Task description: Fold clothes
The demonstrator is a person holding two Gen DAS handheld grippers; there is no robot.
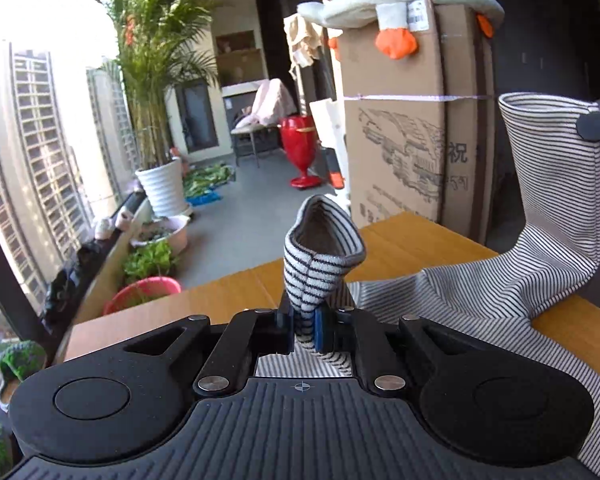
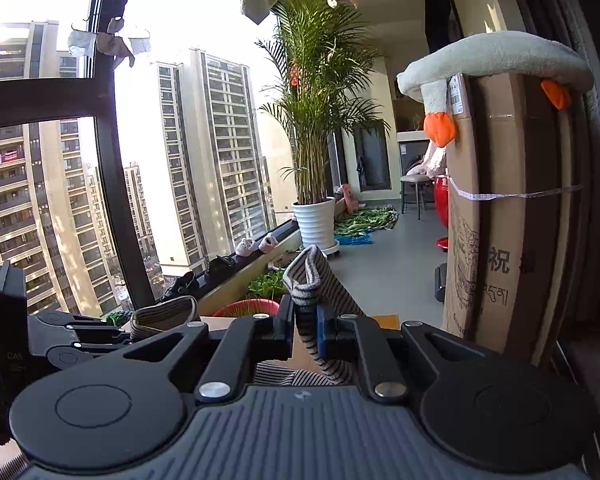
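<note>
A black-and-white striped garment [image 1: 480, 308] lies partly on the wooden table [image 1: 228, 300]. My left gripper [image 1: 305, 326] is shut on one striped cuff [image 1: 320, 256], which stands up above the jaws. The other sleeve [image 1: 552, 184] is lifted high at the right, pinched by my right gripper [image 1: 598, 126]. In the right wrist view my right gripper [image 2: 305, 328] is shut on that striped cuff [image 2: 312, 276]. The left gripper [image 2: 80, 340] shows at the left there, holding its cuff [image 2: 164, 316].
A tall cardboard box [image 1: 416, 136] with a plush goose [image 1: 404, 0] on top stands beyond the table. A potted palm [image 1: 160, 184], a pink basin [image 1: 140, 292], a red stool [image 1: 302, 148] and greens lie on the balcony floor. Windows are to the left.
</note>
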